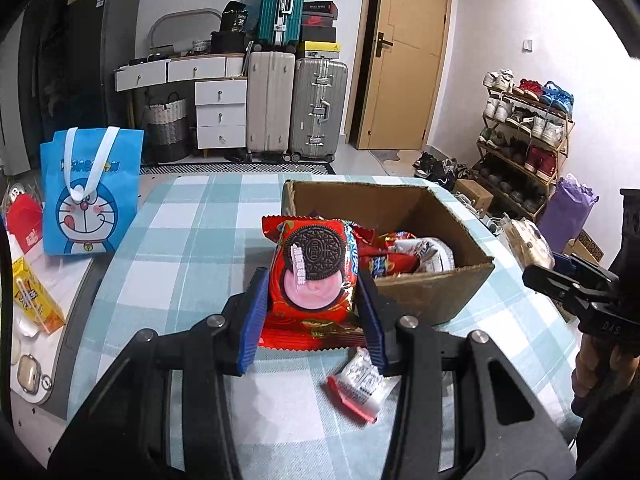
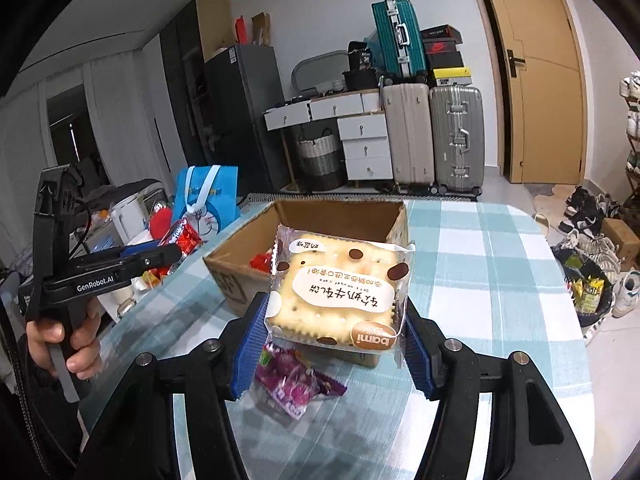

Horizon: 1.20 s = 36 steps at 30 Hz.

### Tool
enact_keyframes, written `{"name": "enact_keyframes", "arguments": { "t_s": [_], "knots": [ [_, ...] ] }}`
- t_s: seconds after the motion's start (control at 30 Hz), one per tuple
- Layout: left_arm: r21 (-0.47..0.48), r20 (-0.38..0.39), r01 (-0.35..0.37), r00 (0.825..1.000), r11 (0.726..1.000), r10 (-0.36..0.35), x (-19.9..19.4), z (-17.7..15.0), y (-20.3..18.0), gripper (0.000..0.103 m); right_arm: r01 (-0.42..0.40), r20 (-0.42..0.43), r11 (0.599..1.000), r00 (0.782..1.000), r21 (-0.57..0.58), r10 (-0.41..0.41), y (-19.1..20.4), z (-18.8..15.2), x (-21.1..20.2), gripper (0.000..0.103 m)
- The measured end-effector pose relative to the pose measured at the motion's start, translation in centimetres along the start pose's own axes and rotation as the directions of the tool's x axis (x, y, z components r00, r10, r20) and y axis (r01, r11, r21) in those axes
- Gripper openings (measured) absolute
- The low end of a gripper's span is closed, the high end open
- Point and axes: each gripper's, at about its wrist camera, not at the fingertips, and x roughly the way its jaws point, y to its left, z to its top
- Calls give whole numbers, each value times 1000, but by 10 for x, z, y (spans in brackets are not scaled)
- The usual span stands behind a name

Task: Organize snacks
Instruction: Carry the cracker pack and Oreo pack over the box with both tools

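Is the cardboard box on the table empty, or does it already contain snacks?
Not empty. The open cardboard box already holds several snack packets, seen over its front wall.

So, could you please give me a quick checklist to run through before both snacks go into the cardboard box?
1. Left tongs shut on Oreo pack: ok.
2. Right tongs shut on cracker pack: ok.
3. Cardboard box open on top: ok.
4. Room left inside box: ok, though the near half already holds snacks.
5. Loose white wrapper and purple candy clear of the tongs: ok.
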Motion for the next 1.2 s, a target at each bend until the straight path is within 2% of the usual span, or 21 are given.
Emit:
{"name": "enact_keyframes", "arguments": {
  "t_s": [0.5, 0.8, 1.2],
  "knots": [
    [25, -14, 17, 1000, 1000, -16, 39, 25, -20, 40, 10, 14, 1000, 1000, 20, -10, 1, 27, 27, 62],
    [43, -10, 4, 1000, 999, -4, 65, 36, -27, 40, 6, -13, 1000, 1000, 10, -6, 5, 43, 60, 62],
    [60, -42, -8, 999, 998, 10, 105, 43, -35, 40, 27, -49, 1000, 998, -9, -28, 1, 50, 99, 62]
  ]
}}
